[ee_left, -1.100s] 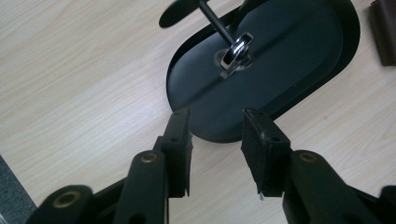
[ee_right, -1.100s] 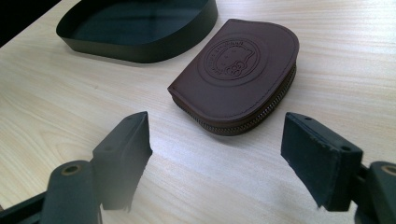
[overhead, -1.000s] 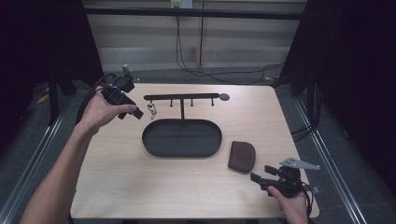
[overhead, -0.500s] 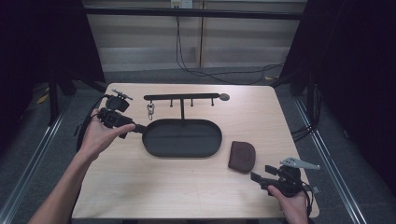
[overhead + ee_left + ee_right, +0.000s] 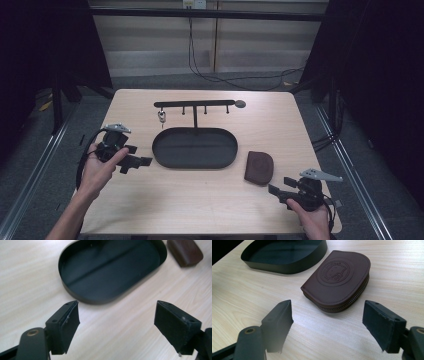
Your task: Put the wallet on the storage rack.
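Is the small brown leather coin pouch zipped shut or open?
Shut: the brown leather pouch lies flat, its zipper closed along the visible edge.

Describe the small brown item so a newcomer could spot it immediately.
On the light wooden table, find the black oval tray at centre. Just off its right end lies a brown zipped coin pouch, half-round, with a round embossed emblem; it is the only brown thing there.

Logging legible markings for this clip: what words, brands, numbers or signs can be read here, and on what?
Brown zip pouch: a round embossed stamp with a cartoon figure and a ring of small letters, too faint to read.
Black oval tray: no text.
Black hook rack with a small thing hanging from it: no text to be seen.
Both grippers, left and right: no labels visible.
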Demonstrator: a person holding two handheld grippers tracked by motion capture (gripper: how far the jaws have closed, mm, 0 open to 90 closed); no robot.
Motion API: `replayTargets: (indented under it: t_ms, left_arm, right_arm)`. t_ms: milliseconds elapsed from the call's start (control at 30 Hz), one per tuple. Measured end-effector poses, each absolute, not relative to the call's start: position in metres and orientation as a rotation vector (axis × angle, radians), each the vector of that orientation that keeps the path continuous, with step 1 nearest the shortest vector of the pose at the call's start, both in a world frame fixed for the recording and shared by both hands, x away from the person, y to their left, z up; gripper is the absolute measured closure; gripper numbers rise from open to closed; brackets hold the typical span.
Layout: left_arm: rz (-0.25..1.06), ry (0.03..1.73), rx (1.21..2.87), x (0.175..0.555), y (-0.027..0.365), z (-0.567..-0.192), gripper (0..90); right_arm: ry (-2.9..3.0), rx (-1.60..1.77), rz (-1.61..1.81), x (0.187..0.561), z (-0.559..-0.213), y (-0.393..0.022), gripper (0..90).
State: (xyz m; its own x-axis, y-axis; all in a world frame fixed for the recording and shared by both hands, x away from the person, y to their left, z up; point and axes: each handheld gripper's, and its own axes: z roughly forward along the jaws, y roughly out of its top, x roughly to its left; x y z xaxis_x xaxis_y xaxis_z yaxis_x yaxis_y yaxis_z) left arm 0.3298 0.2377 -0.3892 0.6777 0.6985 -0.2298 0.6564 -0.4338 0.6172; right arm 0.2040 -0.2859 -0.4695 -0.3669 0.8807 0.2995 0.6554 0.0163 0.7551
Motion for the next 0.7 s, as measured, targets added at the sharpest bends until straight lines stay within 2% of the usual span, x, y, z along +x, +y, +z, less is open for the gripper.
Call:
replayTargets:
  t_ms: [333,700]
  left_arm:
    - [0.092,1.041,2.059,0.297,0.258,-0.418,23.2]
    - [0.116,1.067,2.084,0.256,0.258,-0.450,22.7]
  right_arm:
    - [2.039,1.613,1.307,0.205,-0.468,-0.288,21.5]
    - [2.077,1.614,1.291,0.207,-0.466,-0.290,18.6]
